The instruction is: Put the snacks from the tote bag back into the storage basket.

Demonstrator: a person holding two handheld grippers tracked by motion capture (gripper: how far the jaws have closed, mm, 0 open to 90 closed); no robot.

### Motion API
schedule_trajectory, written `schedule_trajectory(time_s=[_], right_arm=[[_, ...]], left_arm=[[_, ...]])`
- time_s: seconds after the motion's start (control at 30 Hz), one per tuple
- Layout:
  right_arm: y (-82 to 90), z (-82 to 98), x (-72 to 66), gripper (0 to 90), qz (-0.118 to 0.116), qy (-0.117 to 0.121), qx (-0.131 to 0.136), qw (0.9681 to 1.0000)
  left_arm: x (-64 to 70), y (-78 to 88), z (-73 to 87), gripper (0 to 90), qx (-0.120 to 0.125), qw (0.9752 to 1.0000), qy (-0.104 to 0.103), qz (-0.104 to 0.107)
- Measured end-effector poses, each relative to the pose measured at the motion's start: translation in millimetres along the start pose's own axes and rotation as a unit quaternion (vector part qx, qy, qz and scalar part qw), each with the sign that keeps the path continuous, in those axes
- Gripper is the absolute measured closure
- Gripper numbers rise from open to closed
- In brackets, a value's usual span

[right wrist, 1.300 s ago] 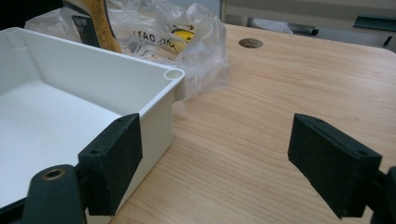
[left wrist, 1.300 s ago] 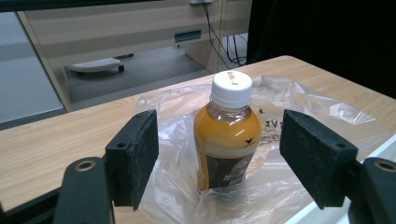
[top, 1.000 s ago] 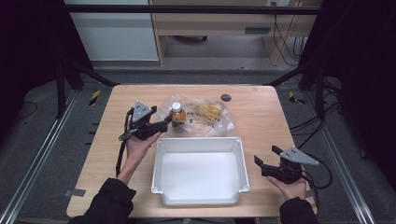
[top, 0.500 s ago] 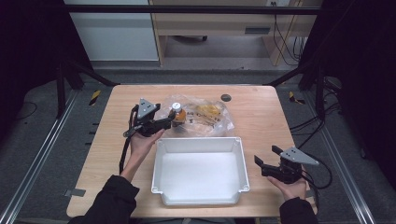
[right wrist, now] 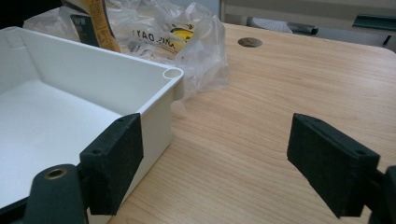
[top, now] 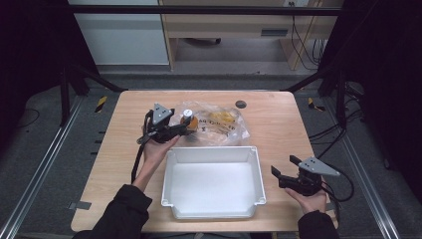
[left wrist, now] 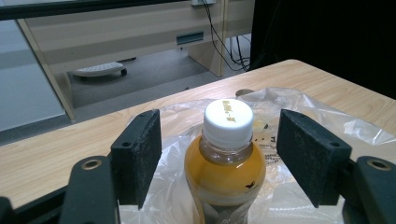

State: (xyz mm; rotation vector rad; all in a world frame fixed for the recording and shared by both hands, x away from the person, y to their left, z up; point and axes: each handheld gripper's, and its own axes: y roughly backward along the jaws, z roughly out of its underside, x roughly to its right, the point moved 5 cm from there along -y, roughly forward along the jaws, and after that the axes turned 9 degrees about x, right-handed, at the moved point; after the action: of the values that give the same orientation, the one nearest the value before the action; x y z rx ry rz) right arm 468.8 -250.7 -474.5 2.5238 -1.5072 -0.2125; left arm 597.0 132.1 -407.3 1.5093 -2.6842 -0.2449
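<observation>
Flanking one bottle (left wrist: 225, 161), left tool (left wrist: 219, 156) spread, closing; right tool (right wrist: 229, 163) apart, empty.

Bare worktop (right wrist: 280, 116) lay open ahead of the right hand-held gripper (top: 291, 178); the white bin's (top: 213, 154) wall blocked its left side.

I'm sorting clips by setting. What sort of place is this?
Probably a lab or workshop recording station, not a home: a bare wooden table ringed by dark curtains, loose cables on the floor behind it, and a plain bench at the back.
</observation>
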Motion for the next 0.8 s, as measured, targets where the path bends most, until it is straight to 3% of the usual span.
schedule_trajectory(time_s=[0.8], right_arm=[[0.1,0.1,0.1,19.3,-0.001,0.000,0.000,1.0000]], left_arm=[[1.8,-24.1,9.5,42.3,-0.027,0.9996,-0.002,-0.008]])
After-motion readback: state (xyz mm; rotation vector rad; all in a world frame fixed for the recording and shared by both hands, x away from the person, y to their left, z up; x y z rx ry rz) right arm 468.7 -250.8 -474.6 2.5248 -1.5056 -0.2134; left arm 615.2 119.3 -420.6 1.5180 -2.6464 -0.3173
